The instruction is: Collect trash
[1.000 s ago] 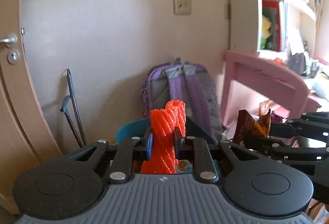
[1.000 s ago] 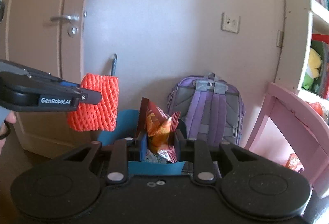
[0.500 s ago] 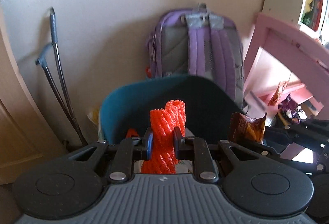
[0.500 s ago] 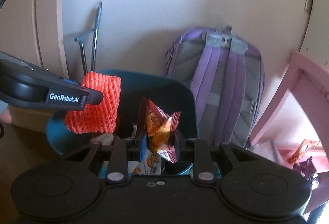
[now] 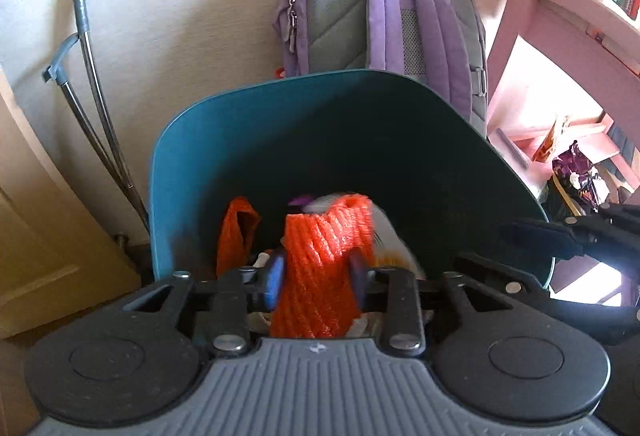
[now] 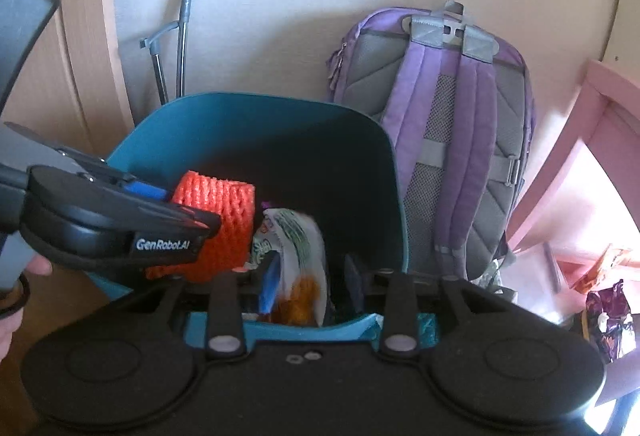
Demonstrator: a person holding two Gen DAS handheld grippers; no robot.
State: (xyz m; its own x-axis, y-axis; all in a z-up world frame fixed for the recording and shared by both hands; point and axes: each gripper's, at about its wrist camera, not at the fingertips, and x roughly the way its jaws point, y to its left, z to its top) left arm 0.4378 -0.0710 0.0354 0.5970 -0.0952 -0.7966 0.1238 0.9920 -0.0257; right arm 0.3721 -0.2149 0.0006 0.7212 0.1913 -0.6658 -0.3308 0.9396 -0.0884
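Left wrist view: left gripper (image 5: 316, 276), jaws just widened, now over the teal plastic bin (image 5: 192, 156) instead of facing the wall; ribbed orange foam net (image 5: 320, 268) sits between its loosened, spread pads. Right gripper (image 6: 312, 282), jaws likewise just opened, no longer pinches the brown snack wrapper; a crinkled white-and-orange packet (image 6: 298, 256) lies beyond them inside the smooth-walled bin.

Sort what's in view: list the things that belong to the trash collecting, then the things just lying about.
Part of the job:
- orange foam net between the left gripper's opening jaws
- teal bin
- right gripper, jaws apart, no wrapper visibly held
- trash in bin

Just lying about:
- purple backpack
- pink furniture
- grey poles
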